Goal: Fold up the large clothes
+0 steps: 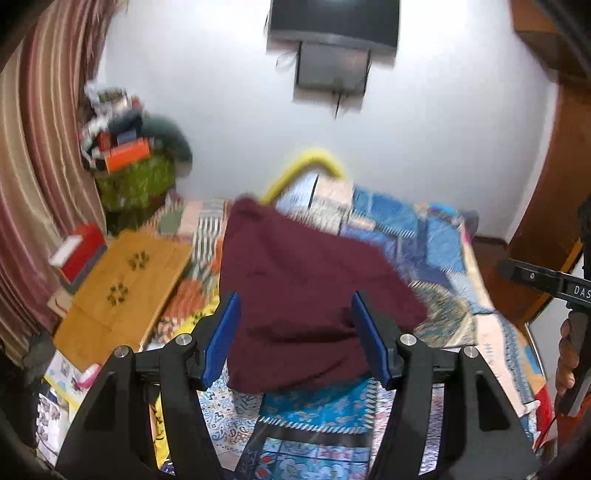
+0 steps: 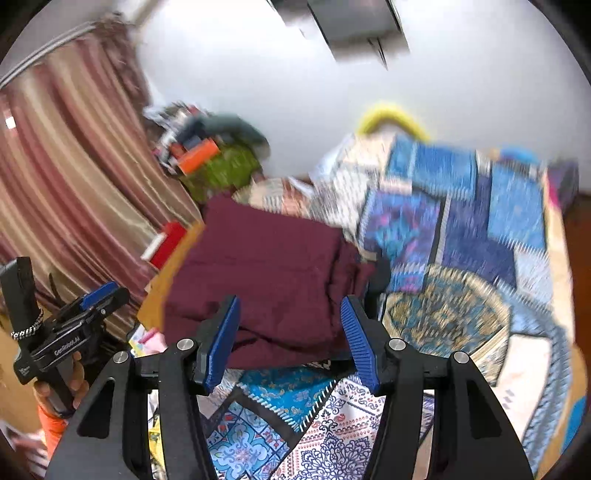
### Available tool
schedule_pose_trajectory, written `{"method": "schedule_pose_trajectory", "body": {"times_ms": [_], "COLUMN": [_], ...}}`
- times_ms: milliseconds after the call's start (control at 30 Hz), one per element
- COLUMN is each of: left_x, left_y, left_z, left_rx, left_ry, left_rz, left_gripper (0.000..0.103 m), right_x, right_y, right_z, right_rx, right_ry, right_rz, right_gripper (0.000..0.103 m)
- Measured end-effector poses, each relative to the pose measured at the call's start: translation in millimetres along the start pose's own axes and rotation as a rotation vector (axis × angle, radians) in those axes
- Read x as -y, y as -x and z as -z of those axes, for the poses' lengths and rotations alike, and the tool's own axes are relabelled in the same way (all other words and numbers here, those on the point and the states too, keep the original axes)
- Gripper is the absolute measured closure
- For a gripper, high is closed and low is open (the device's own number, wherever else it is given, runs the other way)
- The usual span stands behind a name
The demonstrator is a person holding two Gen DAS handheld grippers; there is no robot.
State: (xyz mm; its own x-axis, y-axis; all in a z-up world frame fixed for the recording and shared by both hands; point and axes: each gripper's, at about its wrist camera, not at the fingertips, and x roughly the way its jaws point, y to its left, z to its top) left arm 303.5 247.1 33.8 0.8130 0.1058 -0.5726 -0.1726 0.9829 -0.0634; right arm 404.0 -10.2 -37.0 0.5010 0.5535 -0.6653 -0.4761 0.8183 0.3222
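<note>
A folded maroon garment (image 1: pixel 303 291) lies on the patchwork bedspread (image 1: pixel 314 413); it also shows in the right wrist view (image 2: pixel 266 280). My left gripper (image 1: pixel 295 336) is open and empty, its blue pads (image 1: pixel 221 336) wide apart above the garment's near edge. My right gripper (image 2: pixel 290 339) is open and empty too, over the garment's near edge. The left gripper shows at the left of the right wrist view (image 2: pixel 92 299), held in a hand. The right gripper's body shows at the right edge of the left wrist view (image 1: pixel 554 284); its fingers are out of view there.
A low wooden table (image 1: pixel 122 288) stands left of the bed with a red book (image 1: pixel 79 251) on it. A cluttered pile (image 1: pixel 125 147) sits by the striped curtain (image 1: pixel 40 184). A wall TV (image 1: pixel 332 33) hangs ahead. A wooden door (image 1: pixel 546 221) is at the right.
</note>
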Motion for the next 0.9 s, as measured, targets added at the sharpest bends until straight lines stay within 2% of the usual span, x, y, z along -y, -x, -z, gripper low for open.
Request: {"method": "schedule_pose_trajectory", "body": {"times_ms": [200,333,433,500,600,667,800,900], "left_x": [42.0,68.4,82.1,87.9,93.0,92.5,87.8,86.0], "left_y": [114.2,178.8,210.4,223.0,234.2,236.5,235.1,236.0], "left_z": [8.5,28.2,46.6,58.8,77.9,89.9,107.6,117.7], "left_rx": [0.239,0.425,0.507,0.543,0.575,0.572,0.556,0.546], "left_ry": [-0.034,-0.061,-0.056,-0.054,-0.036,-0.018,0.015,0.047], "left_rz": [0.02,-0.042,-0.063,-0.08,-0.094,-0.094,-0.116,-0.115], "left_gripper": [0.041,0.041,0.041,0.04,0.034,0.022,0.008,0.001], "right_x": [-51.4,-80.0,-96.3,-106.3,-115.2,-118.9,-115.4,-113.5], "right_y": [103.2,153.3,175.8,189.3,203.6,206.4,207.4,206.0], "right_z": [23.1,48.7,69.6,84.6,104.8,113.5,122.5,125.7], "right_rx": [0.239,0.369,0.438,0.487,0.544,0.552,0.564,0.562], "right_ry": [0.123,0.185,0.21,0.236,0.248,0.259,0.244,0.221], "right_rz": [-0.054,-0.079,-0.056,-0.026,0.015,0.049,0.093,0.114], "right_gripper": [0.05,0.05,0.05,0.05,0.05,0.047,0.018,0.006]}}
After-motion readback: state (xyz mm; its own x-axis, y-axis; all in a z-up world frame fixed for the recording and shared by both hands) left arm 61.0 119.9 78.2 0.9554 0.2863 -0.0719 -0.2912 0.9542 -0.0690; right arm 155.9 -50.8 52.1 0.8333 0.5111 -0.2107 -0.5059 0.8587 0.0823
